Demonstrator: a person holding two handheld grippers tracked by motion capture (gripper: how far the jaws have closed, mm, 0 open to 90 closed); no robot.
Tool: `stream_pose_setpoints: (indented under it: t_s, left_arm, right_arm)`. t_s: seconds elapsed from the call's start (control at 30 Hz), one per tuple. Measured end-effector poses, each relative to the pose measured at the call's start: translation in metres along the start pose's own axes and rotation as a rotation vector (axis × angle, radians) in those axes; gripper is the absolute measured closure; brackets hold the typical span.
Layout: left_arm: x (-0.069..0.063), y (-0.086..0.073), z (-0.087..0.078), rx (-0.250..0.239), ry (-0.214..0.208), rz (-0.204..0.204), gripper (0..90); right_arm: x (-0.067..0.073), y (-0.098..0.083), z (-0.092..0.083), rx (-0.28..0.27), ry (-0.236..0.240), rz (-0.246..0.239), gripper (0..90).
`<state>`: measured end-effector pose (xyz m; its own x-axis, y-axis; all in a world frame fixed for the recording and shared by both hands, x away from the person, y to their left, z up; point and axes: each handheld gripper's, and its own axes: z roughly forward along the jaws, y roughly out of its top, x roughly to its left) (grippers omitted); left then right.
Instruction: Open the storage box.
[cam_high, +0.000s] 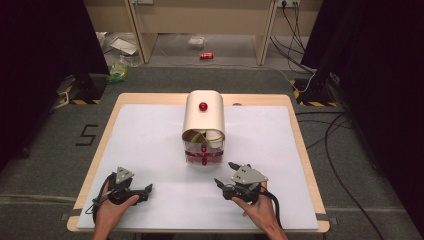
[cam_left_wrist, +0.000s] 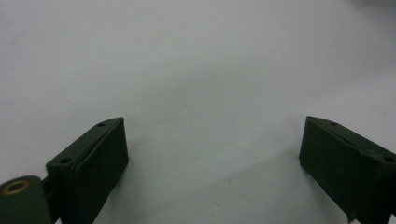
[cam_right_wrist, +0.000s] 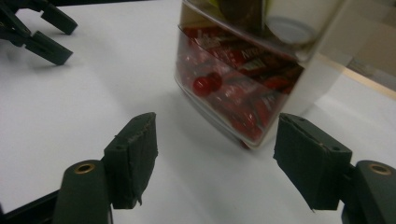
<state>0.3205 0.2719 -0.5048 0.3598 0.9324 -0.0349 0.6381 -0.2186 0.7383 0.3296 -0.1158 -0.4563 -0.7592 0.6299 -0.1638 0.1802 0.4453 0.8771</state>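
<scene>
A cream box with a rounded top (cam_high: 203, 117) stands upright at the middle of the white mat (cam_high: 145, 150), a red knob (cam_high: 203, 106) on its upper face. Its clear front drawers (cam_right_wrist: 243, 93) hold red-wrapped sweets, and a small red knob (cam_right_wrist: 205, 84) sits on the lower drawer. My right gripper (cam_high: 224, 173) rests on the mat just in front of and right of the box; its jaws (cam_right_wrist: 215, 149) stand open toward the lower drawer, nothing between them. At the near left my left gripper (cam_high: 148, 191) lies open over bare mat (cam_left_wrist: 212, 149), also seen farther off as the left gripper (cam_right_wrist: 46, 32).
The mat lies on a wooden table (cam_high: 300, 145) whose edges frame it. Beyond the table, the floor has a red can (cam_high: 206, 55), bags, cables (cam_high: 330, 135) and a taped figure 5 (cam_high: 87, 135). Dark stands flank both far corners.
</scene>
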Motion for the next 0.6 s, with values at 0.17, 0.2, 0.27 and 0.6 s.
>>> stream_pose_setpoints:
  t_s: [0.17,0.2,0.27,0.6]
  left_arm:
    - [0.000,0.000,0.000,0.000,-0.001,0.000,6.8]
    - [0.000,0.000,0.000,0.000,-0.001,0.000,6.8]
    - [0.000,0.000,0.000,0.000,-0.001,0.001,6.8]
    - [0.000,0.000,0.000,0.001,-0.003,0.001,6.4]
  right_arm:
    - [0.005,0.005,0.006,-0.021,0.011,-0.032,32.8]
    - [0.006,0.006,0.007,-0.025,0.013,-0.047,33.0]
    - [0.008,0.009,0.009,-0.037,0.015,-0.065,33.5]
    - [0.015,0.016,0.026,-0.050,0.021,-0.144,34.1]
